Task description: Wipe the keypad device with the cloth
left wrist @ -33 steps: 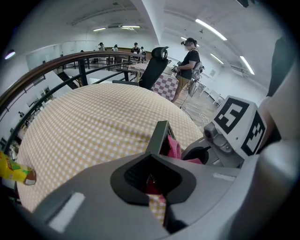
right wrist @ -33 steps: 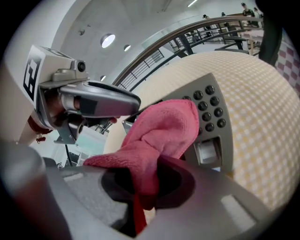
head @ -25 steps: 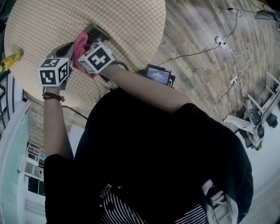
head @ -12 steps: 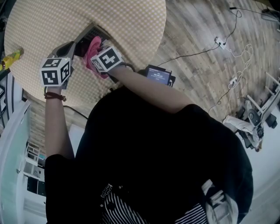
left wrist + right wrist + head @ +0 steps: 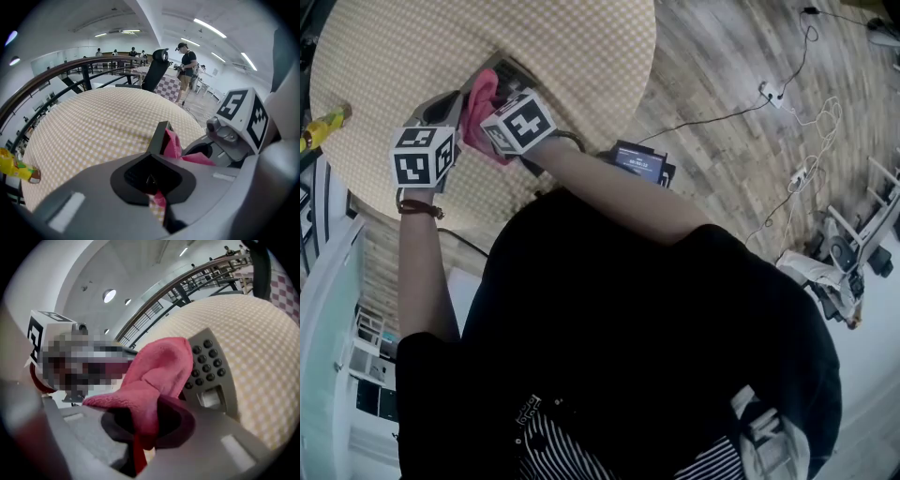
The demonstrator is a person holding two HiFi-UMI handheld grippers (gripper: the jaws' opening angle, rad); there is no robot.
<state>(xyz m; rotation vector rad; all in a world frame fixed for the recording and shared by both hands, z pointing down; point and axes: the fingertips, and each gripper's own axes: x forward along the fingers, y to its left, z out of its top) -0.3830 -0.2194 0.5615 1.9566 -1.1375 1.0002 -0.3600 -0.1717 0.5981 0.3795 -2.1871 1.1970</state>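
Note:
A grey keypad device (image 5: 508, 69) lies on the round checked table (image 5: 581, 56); its dark buttons show in the right gripper view (image 5: 208, 363). A pink cloth (image 5: 478, 105) is bunched over the device's near end, with my right gripper (image 5: 495, 114) shut on it. The cloth (image 5: 157, 376) covers the keypad's left part there, hanging from the right gripper (image 5: 140, 427). My left gripper (image 5: 442, 114) is at the device's left end. In its own view the left gripper (image 5: 152, 180) is shut on the device's dark edge (image 5: 158, 136), the cloth (image 5: 173, 144) just behind.
A yellow object (image 5: 323, 127) sits at the table's left rim, also yellow in the left gripper view (image 5: 16, 168). A small dark screen unit (image 5: 637, 159) is near my right forearm. Cables and power strips (image 5: 773, 91) lie on the wooden floor. A railing and people stand far off.
The right gripper swept the pink cloth rightward along the device, then back to the left where it is now. The left gripper stayed at the device's end.

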